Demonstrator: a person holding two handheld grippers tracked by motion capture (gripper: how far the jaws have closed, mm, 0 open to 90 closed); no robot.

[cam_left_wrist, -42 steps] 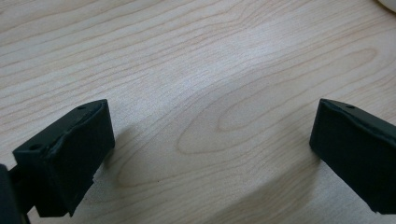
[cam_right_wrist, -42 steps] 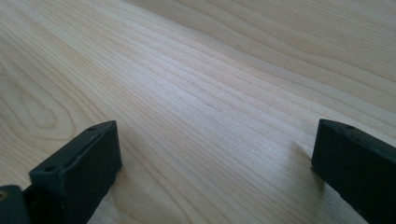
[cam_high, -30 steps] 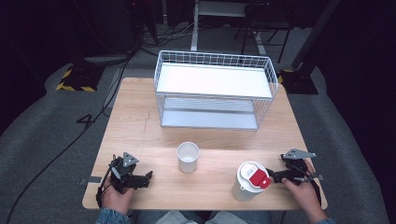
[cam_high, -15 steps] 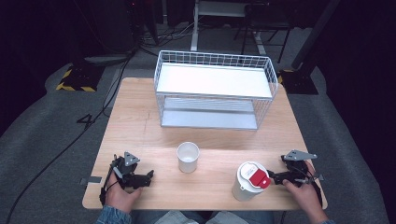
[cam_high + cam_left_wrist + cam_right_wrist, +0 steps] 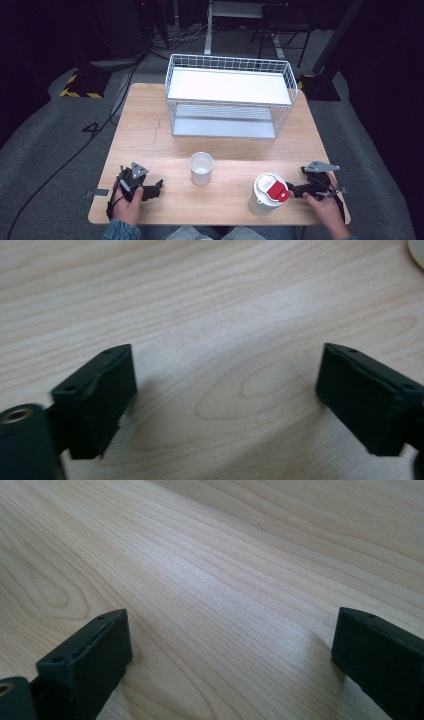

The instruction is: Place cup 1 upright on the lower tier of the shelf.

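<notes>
Wooden desk (image 5: pixel 150 130) carries wire basket (image 5: pixel 230 95), white cup (image 5: pixel 201 168), lidded white container (image 5: pixel 267 192). Left tool (image 5: pixel 225 390) gaping, empty, over bare wood; right tool (image 5: pixel 230 660) likewise.

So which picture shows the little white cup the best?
The high view. There the white cup stands whole and upright on the wooden table, in front of the wire basket. The left gripper view catches just a white sliver at its top right corner, possibly the cup's edge. The right gripper view looks along its jaws at bare wood.
</notes>
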